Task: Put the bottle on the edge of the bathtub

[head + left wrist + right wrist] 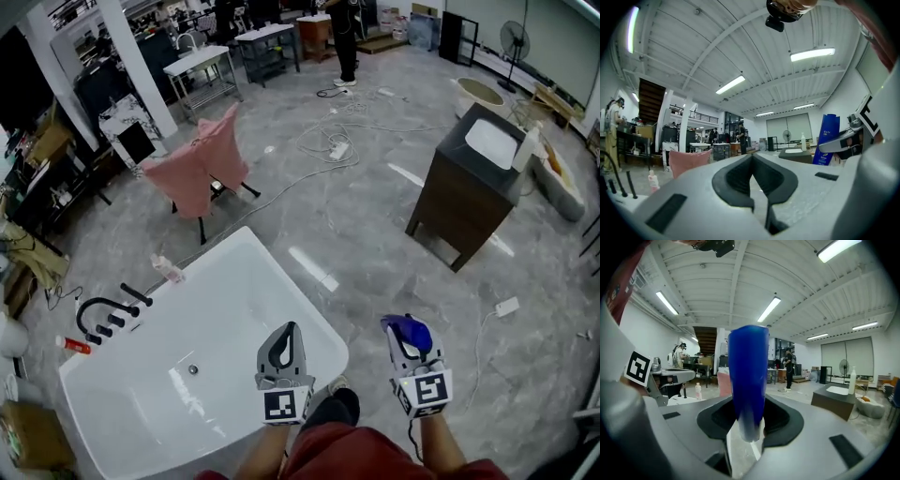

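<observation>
Just beside the bathtub rim (298, 284), right gripper (409, 336) clamps bottle (748, 371)

I'm getting bright, even light from the ceiling tube lights (813, 54), and shadows are falling soft. The tubes are throwing white glare streaks on the glossy floor (314, 269) and inside the bathtub (244, 309). All three views are bending hard toward the edges, and both gripper views are vignetting to black in the corners. Up close, the bottle (747, 376) is smearing out of focus at its lower end, while the background is reading fairly sharp.
</observation>
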Available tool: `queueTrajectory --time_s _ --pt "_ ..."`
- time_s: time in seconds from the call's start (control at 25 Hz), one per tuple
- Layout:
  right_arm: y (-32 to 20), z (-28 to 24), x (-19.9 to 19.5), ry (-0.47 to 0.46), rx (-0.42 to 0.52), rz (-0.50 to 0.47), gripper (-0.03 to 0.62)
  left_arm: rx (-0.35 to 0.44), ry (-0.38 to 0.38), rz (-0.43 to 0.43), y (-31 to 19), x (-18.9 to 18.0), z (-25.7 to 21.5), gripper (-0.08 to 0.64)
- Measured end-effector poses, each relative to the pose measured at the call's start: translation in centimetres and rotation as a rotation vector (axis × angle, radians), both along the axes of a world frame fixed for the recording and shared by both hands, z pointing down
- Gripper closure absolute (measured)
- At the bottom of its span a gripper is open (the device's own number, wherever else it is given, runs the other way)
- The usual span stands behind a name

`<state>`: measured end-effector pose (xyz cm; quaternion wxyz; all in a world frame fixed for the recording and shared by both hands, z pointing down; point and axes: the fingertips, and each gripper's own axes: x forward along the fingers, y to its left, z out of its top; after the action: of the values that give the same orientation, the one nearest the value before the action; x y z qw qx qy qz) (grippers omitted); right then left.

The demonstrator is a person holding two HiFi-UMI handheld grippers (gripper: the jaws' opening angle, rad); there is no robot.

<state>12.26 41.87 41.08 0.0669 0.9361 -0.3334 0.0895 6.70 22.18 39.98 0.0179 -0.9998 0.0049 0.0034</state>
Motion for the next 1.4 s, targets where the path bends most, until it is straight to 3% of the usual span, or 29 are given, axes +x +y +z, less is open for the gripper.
queueTrajectory --time_s 0.4,1.0,1.28,1.4 --pt "-14.9 -0.4 8.9 0.012 -0.045 -0.292 0.442 0.002 0.040 -0.272 -12.3 4.9 0.0 0.555" --pt "-35.9 2.6 10.5 -0.019 -0.075 -0.759 0.442 0.017 0.017 -0.736 -27.2 -1.2 1.1 0.555" --pt "-45.4 7.0 14.9 -0.071 -0.118 -0.940 0.442 0.011 0.037 -0.871 -31.6 2.0 2.6 0.555" --pt "-49.9 10.0 17.0 -0.093 -0.143 -1.008 0.442 -0.009 -0.002 -0.942 -33.9 3.5 4.9 0.555"
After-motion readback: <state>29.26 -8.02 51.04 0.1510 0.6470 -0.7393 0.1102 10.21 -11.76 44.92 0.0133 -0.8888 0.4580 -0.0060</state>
